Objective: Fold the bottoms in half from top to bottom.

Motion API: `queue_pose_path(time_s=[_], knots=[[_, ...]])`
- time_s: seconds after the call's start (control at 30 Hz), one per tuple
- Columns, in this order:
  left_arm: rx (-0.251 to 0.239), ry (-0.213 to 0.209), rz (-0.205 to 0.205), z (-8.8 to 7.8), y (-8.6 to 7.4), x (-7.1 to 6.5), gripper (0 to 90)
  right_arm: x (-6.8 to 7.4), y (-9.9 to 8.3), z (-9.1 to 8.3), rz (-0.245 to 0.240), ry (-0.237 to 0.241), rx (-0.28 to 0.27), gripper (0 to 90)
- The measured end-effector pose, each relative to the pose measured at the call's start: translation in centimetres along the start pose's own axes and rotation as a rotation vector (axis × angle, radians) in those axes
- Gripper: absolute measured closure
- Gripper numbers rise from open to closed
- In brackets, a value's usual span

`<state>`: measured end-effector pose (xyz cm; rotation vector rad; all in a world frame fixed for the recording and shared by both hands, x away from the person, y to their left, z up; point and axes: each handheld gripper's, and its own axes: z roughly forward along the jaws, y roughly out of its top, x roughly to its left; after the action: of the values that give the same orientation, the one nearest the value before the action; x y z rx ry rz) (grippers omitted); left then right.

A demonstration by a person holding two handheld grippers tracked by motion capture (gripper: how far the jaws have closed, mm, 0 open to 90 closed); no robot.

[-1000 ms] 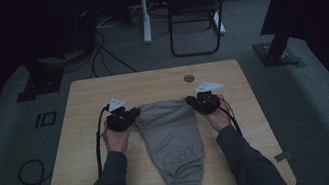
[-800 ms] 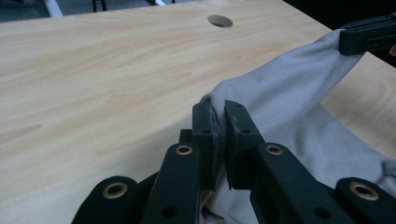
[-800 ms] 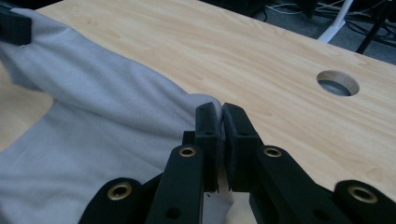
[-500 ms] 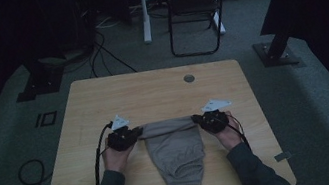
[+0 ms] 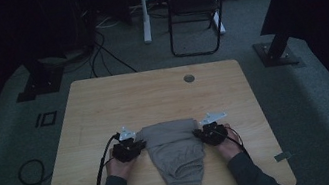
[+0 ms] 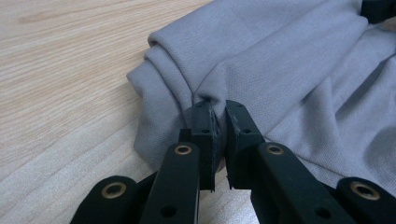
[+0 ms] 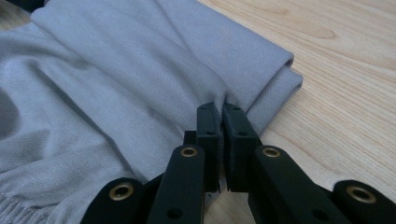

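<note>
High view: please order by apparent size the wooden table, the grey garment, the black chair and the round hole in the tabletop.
1. Wooden table
2. Grey garment and black chair: look similar, and the chair stands farther away, so unranked
3. Round hole

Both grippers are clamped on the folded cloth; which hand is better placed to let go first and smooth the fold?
Neither clearly; slight edge to the right. The left gripper and right gripper pinch opposite ends of the grey folded knit garment symmetrically. On the right the layers look neatly stacked; on the left they bunch, so that grip probably should hold.
</note>
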<state>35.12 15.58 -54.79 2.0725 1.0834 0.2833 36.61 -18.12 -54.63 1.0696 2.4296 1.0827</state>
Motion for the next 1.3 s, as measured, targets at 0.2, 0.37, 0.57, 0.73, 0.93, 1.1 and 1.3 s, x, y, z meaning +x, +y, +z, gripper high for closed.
queue_pose_path(time_s=[0.2,0.37,0.57,0.73,0.93,1.1,1.3], knots=[[-0.018,0.004,-0.019,0.4,0.1,0.4,83.4,-0.4,0.0,0.3,0.029,0.0,-0.016,87.2],[-0.026,0.016,-0.025,0.6,0.3,0.6,83.4,-0.8,0.1,0.6,0.048,0.001,-0.026,87.2],[-0.043,0.029,-0.036,1.0,0.5,1.0,83.4,-1.1,0.3,1.0,0.056,-0.009,-0.035,87.2],[-0.055,0.047,-0.051,1.4,0.8,1.3,83.4,-1.2,0.6,1.3,0.059,-0.025,-0.038,87.1],[-0.062,0.055,-0.069,1.8,1.2,1.7,83.4,-1.6,1.0,1.8,0.074,-0.037,-0.043,87.2],[-0.063,0.061,-0.076,1.9,1.4,1.9,83.4,-1.9,1.5,2.2,0.081,-0.048,-0.042,87.2],[-0.063,0.07,-0.081,2.2,1.7,2.2,83.4,-2.1,2.0,2.6,0.087,-0.06,-0.037,87.2]])
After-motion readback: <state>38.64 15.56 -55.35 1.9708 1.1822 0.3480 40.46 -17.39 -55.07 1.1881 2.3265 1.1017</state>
